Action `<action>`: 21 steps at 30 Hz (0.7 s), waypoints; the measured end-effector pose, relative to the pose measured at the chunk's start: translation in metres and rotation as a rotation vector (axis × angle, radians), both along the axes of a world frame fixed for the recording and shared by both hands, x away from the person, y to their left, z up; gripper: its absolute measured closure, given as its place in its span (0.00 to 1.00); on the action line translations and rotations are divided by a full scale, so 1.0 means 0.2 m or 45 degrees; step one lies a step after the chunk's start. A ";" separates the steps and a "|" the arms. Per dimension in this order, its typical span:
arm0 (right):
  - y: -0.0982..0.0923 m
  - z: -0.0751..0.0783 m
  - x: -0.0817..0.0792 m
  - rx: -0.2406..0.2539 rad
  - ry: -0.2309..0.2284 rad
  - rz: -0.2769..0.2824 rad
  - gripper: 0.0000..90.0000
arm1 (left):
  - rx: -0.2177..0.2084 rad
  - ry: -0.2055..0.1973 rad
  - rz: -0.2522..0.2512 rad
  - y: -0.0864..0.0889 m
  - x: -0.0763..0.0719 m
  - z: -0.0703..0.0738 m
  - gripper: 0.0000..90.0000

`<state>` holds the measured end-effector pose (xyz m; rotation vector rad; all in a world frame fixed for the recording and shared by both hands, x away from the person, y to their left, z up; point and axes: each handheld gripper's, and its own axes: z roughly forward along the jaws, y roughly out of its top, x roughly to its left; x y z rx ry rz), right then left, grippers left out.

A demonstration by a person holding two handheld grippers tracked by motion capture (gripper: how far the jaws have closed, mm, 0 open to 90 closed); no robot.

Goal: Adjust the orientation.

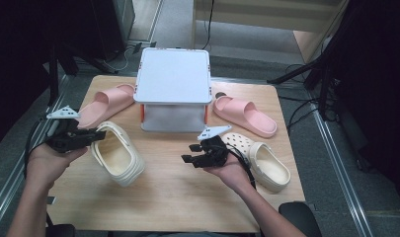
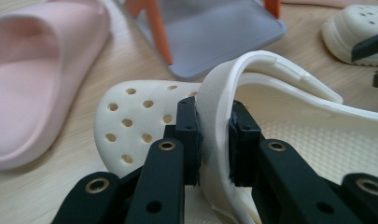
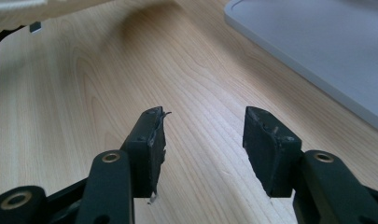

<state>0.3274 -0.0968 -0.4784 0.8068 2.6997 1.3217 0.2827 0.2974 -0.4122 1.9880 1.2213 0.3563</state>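
- Firmly, my left tongs (image 2: 213, 140) clenched the cream clog's (image 1: 117, 154) heel strap (image 2: 219, 93), tilting it off the surface (image 1: 178, 197).
- My right tongs (image 3: 203, 140) hung released.

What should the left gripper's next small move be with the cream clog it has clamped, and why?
Probably carry the cream clog toward the grey two-tier rack. The left gripper pinches the clog's side wall, and its toe tilts down toward the table. The right gripper is open, holding nothing.
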 end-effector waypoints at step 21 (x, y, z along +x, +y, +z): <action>-0.17 0.00 -0.06 0.004 -0.031 -0.125 0.55 | 0.104 0.047 -0.417 -0.51 0.16 -0.05 0.86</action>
